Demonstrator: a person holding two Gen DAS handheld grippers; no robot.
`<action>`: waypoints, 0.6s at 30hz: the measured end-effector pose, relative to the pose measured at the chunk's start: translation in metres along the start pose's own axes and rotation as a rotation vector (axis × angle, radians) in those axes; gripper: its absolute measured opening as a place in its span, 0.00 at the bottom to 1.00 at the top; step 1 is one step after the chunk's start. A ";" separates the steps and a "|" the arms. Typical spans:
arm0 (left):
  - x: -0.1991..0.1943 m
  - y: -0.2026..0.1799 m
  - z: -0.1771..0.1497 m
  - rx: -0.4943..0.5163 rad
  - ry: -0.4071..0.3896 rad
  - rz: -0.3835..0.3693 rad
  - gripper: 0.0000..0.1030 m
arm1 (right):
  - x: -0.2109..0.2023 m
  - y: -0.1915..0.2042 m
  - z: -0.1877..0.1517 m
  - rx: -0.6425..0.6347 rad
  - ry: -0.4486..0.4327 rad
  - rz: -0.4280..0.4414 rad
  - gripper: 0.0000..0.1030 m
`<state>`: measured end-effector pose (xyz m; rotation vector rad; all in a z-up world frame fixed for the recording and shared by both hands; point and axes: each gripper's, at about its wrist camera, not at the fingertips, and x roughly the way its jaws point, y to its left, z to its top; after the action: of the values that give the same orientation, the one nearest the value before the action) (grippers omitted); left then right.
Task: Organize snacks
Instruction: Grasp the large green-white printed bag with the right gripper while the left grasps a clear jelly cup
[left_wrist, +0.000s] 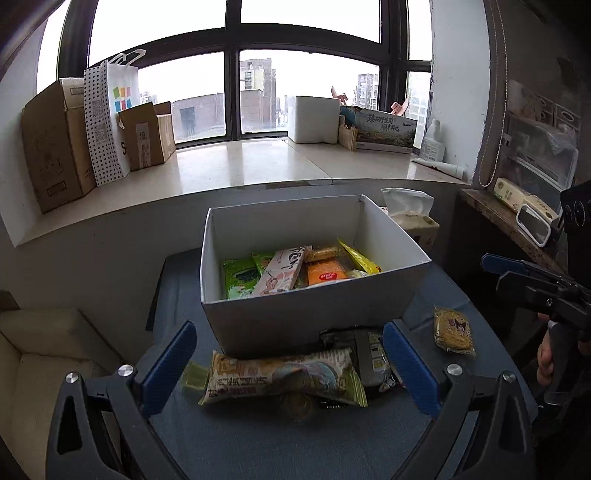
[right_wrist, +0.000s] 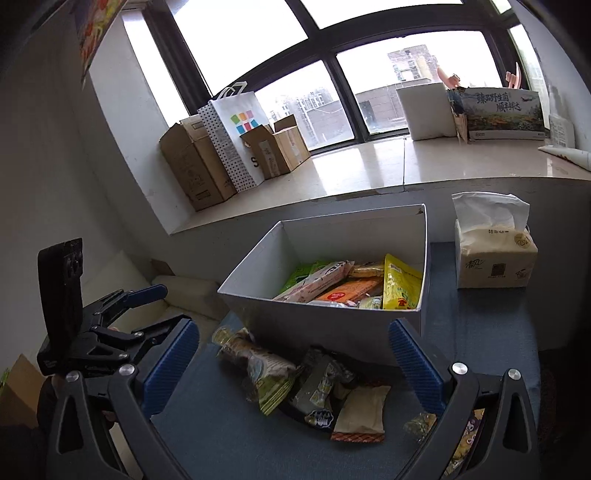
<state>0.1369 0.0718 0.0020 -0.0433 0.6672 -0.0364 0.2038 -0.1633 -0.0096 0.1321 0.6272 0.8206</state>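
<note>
Both jaws wide apart, nothing held. The long cake packet (left_wrist: 280, 373) lies crosswise just ahead of the left hand-held gripper (left_wrist: 290, 363), nearer it than the right hand-held gripper (right_wrist: 293, 363). White box (left_wrist: 295, 317) sits just beyond.

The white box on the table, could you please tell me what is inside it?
The white box holds snack packets: green, pink, orange, yellow. Anything beneath them is covered.

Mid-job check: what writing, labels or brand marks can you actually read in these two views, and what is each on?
"臻品野生菌 顺丰到达": printed carton on the window ledge.
"清风": tissue pack beside the white box.
"S": white shopping bag, rest hidden by a cardboard box.
QR codes: dotted side of that bag, unreadable.
Snack wrappers in and before the box: print too small or blurred.
</note>
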 end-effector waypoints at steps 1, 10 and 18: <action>-0.008 0.002 -0.013 -0.018 0.000 -0.007 1.00 | -0.007 0.005 -0.011 -0.015 -0.006 0.006 1.00; -0.046 0.007 -0.104 -0.100 0.056 -0.048 1.00 | -0.009 0.021 -0.098 0.000 0.073 0.057 1.00; -0.058 0.028 -0.127 -0.179 0.076 -0.010 1.00 | 0.036 0.044 -0.094 -0.120 0.168 0.062 1.00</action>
<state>0.0132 0.0985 -0.0636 -0.2188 0.7445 0.0123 0.1412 -0.1190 -0.0877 -0.0275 0.7325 0.9337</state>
